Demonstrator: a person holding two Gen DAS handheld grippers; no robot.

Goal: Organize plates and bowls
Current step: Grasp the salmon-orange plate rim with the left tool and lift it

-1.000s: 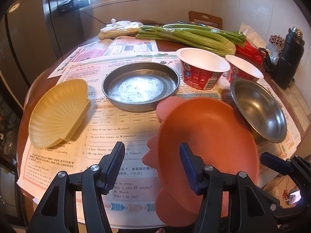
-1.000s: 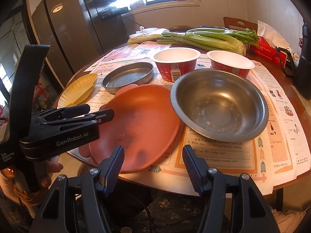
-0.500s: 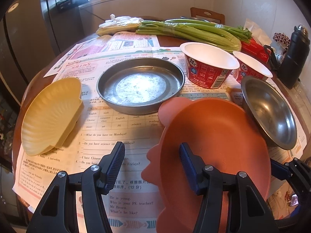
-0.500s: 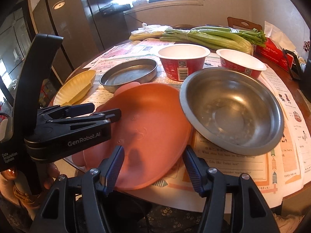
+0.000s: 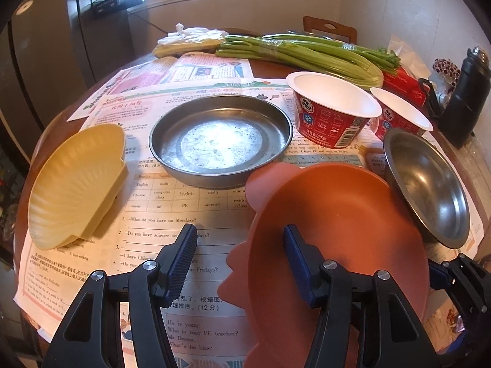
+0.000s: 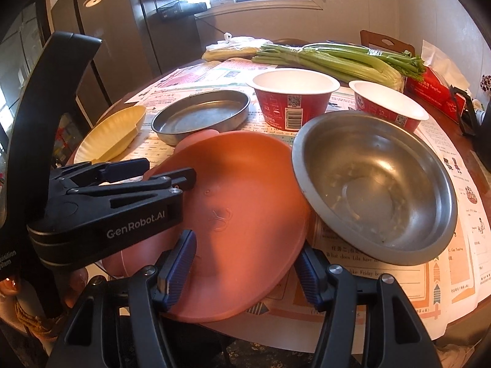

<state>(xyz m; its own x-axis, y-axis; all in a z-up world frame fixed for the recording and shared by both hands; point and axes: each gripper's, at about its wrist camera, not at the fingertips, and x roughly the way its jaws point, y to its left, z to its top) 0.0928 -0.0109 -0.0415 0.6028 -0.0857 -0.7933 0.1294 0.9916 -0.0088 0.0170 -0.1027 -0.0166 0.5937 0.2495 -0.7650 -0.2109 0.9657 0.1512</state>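
Now both pairs of jaws stand partly open, gripping nothing: the left gripper [image 5: 241, 265] straddles the orange plate's [image 6: 245, 190] left rim, while the right gripper [image 6: 245, 271] has crept forward over its lower edge, steel bowl [image 6: 377, 190] alongside right.

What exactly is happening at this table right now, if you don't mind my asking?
A person is tidying dishes with a handheld gripper in each hand. Both the left gripper and the right gripper hang open over the orange plate, neither gripping it yet. The plate's far edge lies against the steel bowl. A flat steel pan, a yellow shell dish and two red paper bowls sit untouched on the newspaper.
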